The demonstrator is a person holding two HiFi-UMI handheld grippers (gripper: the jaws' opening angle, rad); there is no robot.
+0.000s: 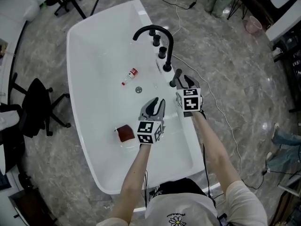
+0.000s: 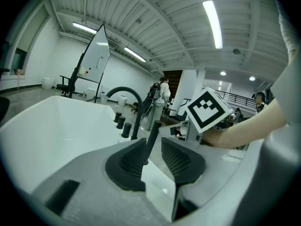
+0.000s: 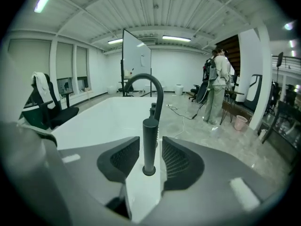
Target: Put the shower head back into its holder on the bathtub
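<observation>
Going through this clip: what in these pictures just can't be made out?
1. Base of the shower head: left gripper view, hidden behind the left gripper's own jaw.
2. Label on the small bottle: head view, too small to read.
3. The dark red thing in the bathtub: head view, too small to identify.
4. Near end of the bathtub: head view, partly covered by the person's arms.

A lab-like hall: freestanding bathtub (image 1: 94,51) amid office chairs (image 1: 34,105), a whiteboard (image 3: 137,60) and loose cables (image 1: 190,5).
</observation>
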